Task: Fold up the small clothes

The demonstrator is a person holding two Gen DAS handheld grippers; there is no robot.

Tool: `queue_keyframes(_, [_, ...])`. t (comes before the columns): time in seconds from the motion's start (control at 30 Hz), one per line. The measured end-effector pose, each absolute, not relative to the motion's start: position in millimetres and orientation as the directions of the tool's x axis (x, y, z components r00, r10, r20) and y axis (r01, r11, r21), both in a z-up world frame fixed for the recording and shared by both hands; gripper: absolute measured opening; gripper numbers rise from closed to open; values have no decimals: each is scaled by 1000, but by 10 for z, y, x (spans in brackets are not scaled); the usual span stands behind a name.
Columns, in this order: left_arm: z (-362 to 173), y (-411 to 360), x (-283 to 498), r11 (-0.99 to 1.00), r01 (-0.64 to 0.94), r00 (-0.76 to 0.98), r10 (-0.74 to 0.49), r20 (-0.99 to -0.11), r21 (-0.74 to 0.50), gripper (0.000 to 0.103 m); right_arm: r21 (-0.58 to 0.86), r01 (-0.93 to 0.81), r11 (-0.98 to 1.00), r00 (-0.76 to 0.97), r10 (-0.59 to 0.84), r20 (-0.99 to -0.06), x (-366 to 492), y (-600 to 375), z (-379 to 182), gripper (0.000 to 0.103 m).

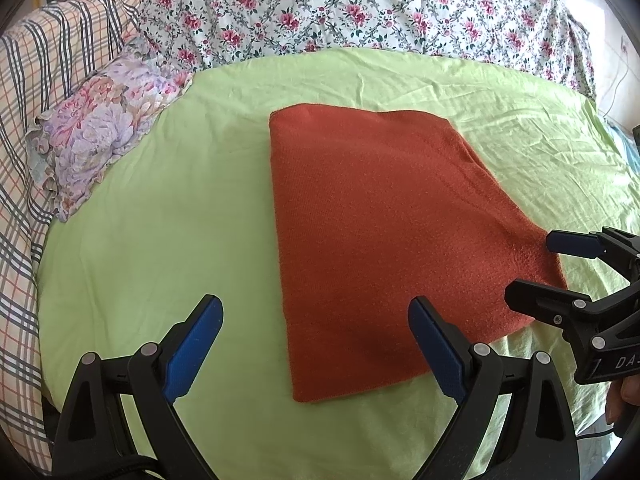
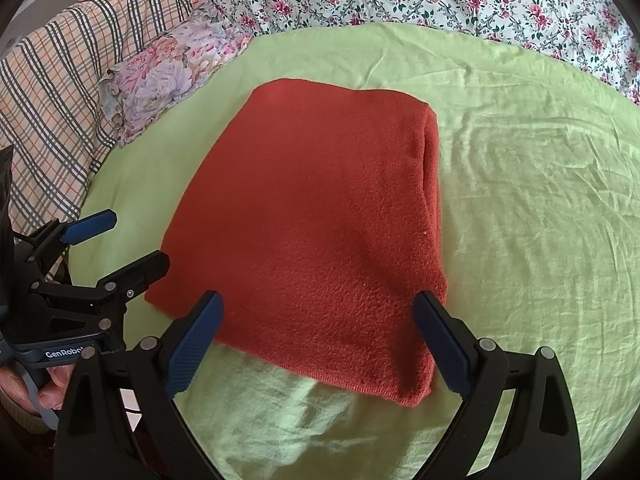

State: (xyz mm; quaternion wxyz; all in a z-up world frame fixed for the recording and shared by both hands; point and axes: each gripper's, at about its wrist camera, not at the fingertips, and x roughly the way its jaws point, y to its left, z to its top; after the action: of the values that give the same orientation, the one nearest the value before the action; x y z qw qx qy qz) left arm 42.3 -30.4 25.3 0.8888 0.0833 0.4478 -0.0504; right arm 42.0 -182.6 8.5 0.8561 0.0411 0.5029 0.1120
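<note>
A rust-red knitted garment (image 1: 380,232) lies folded into a flat rectangle on the light green sheet (image 1: 168,208); it also shows in the right wrist view (image 2: 312,224), with stacked layers along its right edge. My left gripper (image 1: 316,312) is open and empty, hovering over the garment's near left edge. My right gripper (image 2: 318,308) is open and empty over the garment's near edge. The right gripper shows at the right of the left wrist view (image 1: 532,264), its fingers at the garment's right corner. The left gripper shows at the left of the right wrist view (image 2: 136,240).
A floral pillow (image 1: 100,128) lies at the sheet's left. A plaid blanket (image 1: 24,120) is further left. A floral quilt (image 1: 360,4) is piled behind the sheet. The green sheet (image 2: 540,220) extends wrinkled to the right of the garment.
</note>
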Motion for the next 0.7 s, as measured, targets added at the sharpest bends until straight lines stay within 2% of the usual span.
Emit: queue_keyframes(0.7, [264, -319, 414, 981, 168, 597, -20, -802, 100, 95, 184, -149, 971, 469, 234, -851, 412, -1816, 94, 96])
